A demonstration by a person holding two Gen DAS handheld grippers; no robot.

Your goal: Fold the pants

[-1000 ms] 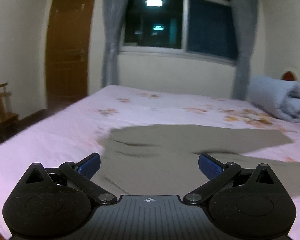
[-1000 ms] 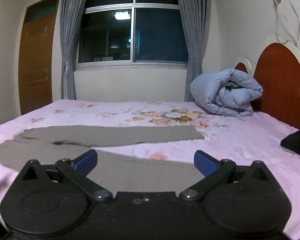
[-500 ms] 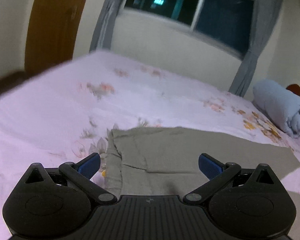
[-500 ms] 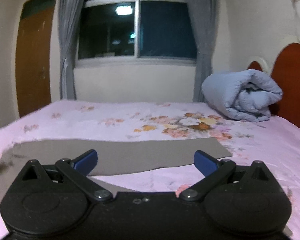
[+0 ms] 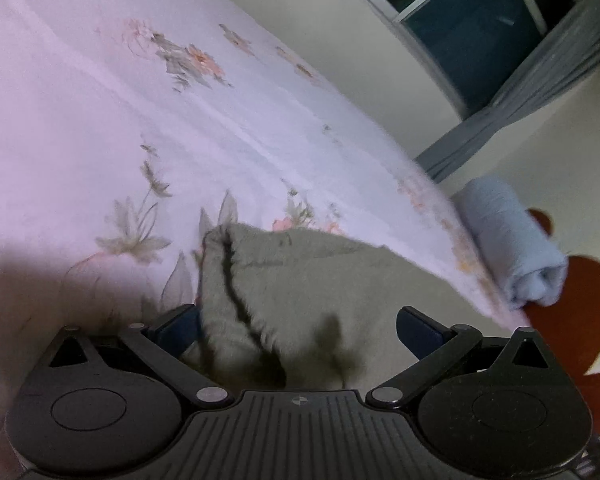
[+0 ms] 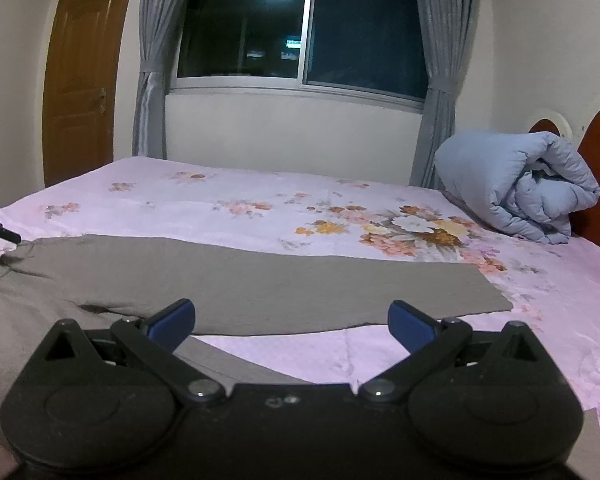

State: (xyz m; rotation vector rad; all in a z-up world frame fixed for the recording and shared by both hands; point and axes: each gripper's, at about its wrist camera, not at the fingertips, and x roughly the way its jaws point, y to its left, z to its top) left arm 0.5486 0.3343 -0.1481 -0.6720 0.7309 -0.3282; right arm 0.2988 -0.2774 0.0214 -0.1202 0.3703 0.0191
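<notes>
One pair of flat grey-olive fabric pants (image 6: pixel 260 280) lies spread on the pink floral-print bedsheet (image 6: pixel 260 208), filling the lower half of both views. Long axis runs left to right across the right wrist view: waist end at the left edge, one leg stretching to its hem at centre right, second leg nearer the camera in the lower left, partly hidden behind the tool. Legs counted: two, lying apart in a narrow V with sheet showing between them. Left gripper (image 5: pixel 298 324) is tilted down right over the waist end; waistband edge and a dark crease sit in the lower centre of that view, between the spread blue-tipped fingers (image 5: pixel 180 322), cloth just ahead of and under them, nothing pinched. Contact with the fabric can't be told. Right gripper (image 6: pixel 292 320) is level, fingers wide apart, hovering over the gap between the legs, holding nothing. Left is the nearer one to the waist; right is nearer the leg section. Likely next call: each takes its own end of the near leg. Also one rolled light-blue quilt (image 6: pixel 516 188) at right, one window (image 6: pixel 300 28).
</notes>
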